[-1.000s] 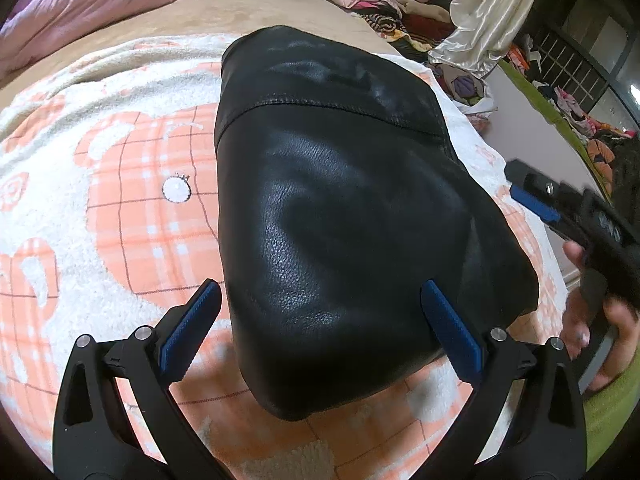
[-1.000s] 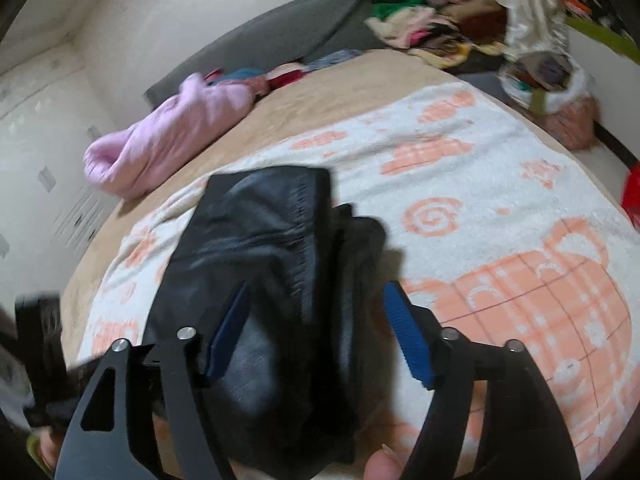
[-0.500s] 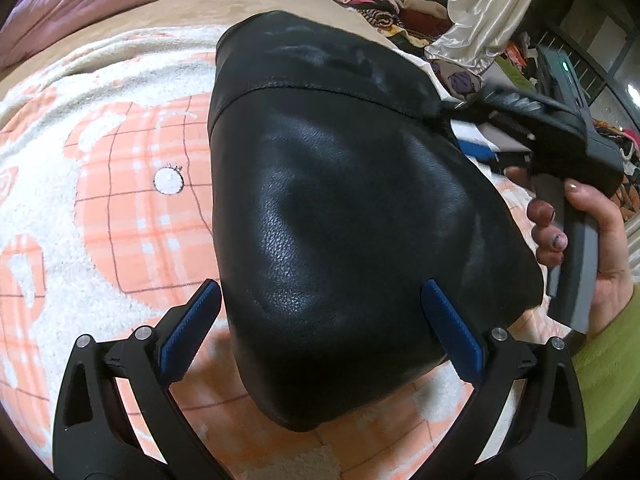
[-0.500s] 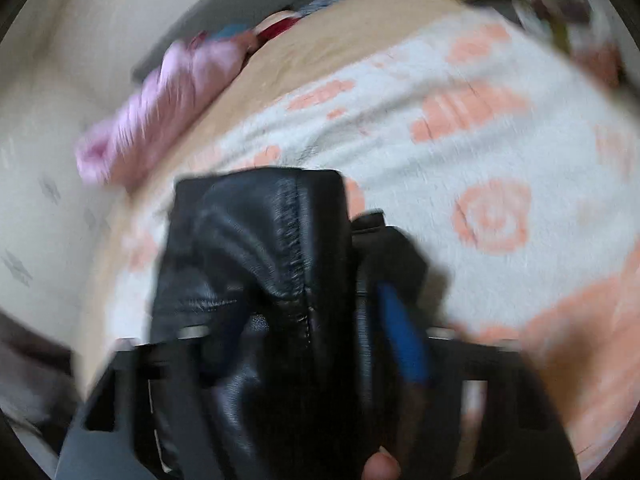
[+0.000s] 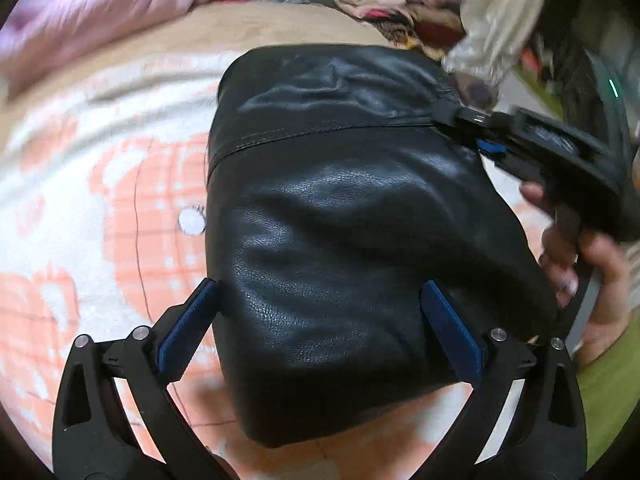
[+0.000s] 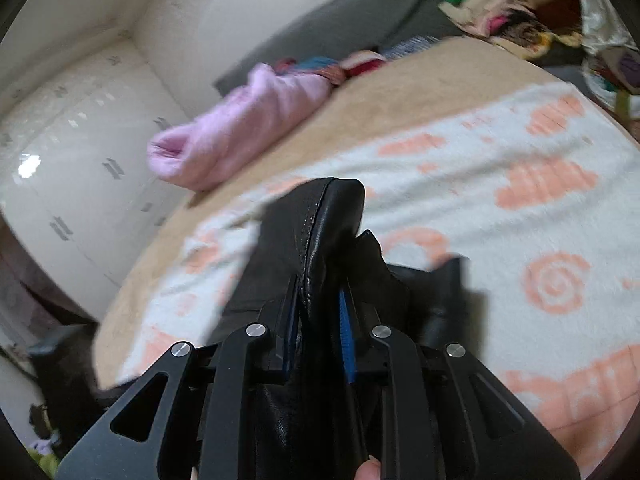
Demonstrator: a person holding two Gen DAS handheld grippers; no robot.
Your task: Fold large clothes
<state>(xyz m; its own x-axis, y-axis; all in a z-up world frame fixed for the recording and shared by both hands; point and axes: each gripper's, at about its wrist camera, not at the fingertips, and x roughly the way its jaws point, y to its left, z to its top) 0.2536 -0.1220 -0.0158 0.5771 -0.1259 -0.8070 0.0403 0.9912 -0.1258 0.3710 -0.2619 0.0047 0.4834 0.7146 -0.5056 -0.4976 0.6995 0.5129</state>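
A folded black leather garment (image 5: 340, 220) lies on the white and orange blanket (image 5: 100, 200). My left gripper (image 5: 318, 285) hangs open over its near end, one blue pad on each side, touching nothing. In the left wrist view my right gripper (image 5: 460, 118), held by a hand (image 5: 592, 280), bites the garment's far right edge at the seam. In the right wrist view the right gripper (image 6: 320, 286) has its jaws closing, and the pads press a raised fold of the leather garment (image 6: 332, 208) between them.
A pink quilt (image 6: 240, 120) lies at the far side of the bed, on a tan sheet (image 6: 420, 92). A heap of mixed clothes (image 5: 392, 4) and a cream curtain (image 5: 504, 12) stand beyond the bed. A white wardrobe (image 6: 80, 160) is on the left.
My right gripper came in from the right onto the garment's far right edge and closed on a fold of leather, which now stands up. My left gripper stayed open and drew back slightly.
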